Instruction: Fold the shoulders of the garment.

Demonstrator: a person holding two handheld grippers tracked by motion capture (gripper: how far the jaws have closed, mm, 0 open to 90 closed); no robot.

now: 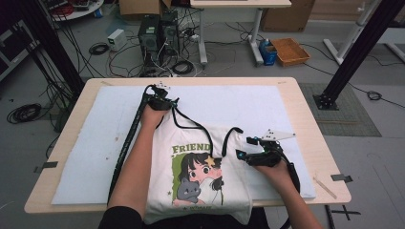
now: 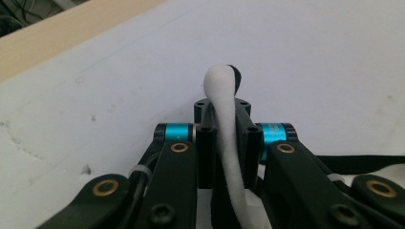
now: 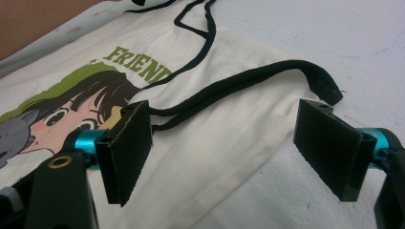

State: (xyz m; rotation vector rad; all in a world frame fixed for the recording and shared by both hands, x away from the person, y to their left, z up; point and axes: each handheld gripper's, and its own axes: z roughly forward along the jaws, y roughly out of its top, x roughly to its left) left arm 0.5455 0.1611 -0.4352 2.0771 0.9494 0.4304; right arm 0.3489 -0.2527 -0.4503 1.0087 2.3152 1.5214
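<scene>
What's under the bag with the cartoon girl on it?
The bag lies flat on a white mat, which covers a wooden table. The mat shows all around the bag. Whatever lies directly beneath the cloth, or inside the bag, is covered.

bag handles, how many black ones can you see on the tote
2. One black handle runs from the left gripper at the bag's far left corner back over the tote bag. The other handle loops at the far right corner, just ahead of the open right gripper.

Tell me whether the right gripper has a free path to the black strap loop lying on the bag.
Probably yes: the right gripper stands open over the tote bag, and the black strap loop lies just ahead, nothing between.
</scene>
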